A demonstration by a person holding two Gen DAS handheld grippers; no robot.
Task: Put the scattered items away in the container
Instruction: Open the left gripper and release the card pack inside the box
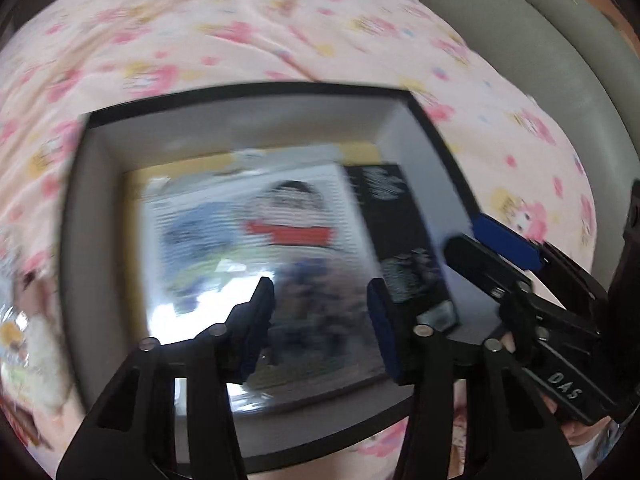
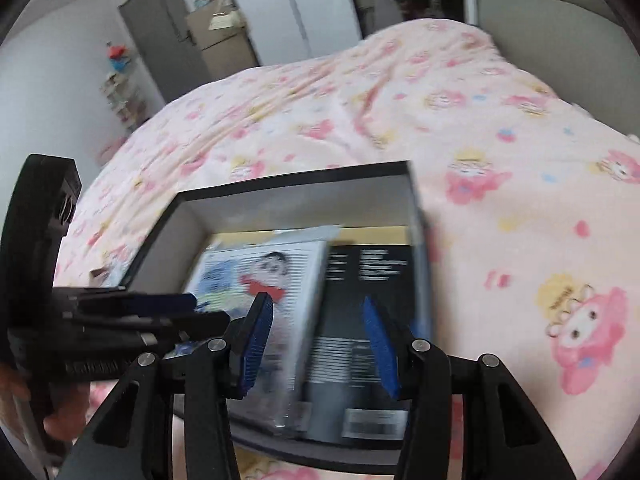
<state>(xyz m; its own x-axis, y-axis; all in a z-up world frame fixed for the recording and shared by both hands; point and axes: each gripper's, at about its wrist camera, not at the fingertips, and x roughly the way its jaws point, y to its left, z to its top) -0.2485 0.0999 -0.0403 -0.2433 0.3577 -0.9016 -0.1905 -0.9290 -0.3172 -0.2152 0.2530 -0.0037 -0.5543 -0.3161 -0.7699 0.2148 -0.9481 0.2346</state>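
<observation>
Box [image 2: 304, 184] open at the top, walls standing on all sides; floor covered by cartoon packet [image 2: 260, 280] and black booklet [image 2: 368, 300]. Bed [image 2: 500, 240] bare beside it.

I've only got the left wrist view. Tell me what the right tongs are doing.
Observer: The right tongs are open, with nothing gripped between them, just above the near end of the container.
Operator: Say what lies under them.
Observer: Mostly the black box, right beside the edge of the cartoon pack.
Operator: Describe what's past the bed.
Observer: A grey door and a brown cabinet stand against the far wall.
</observation>
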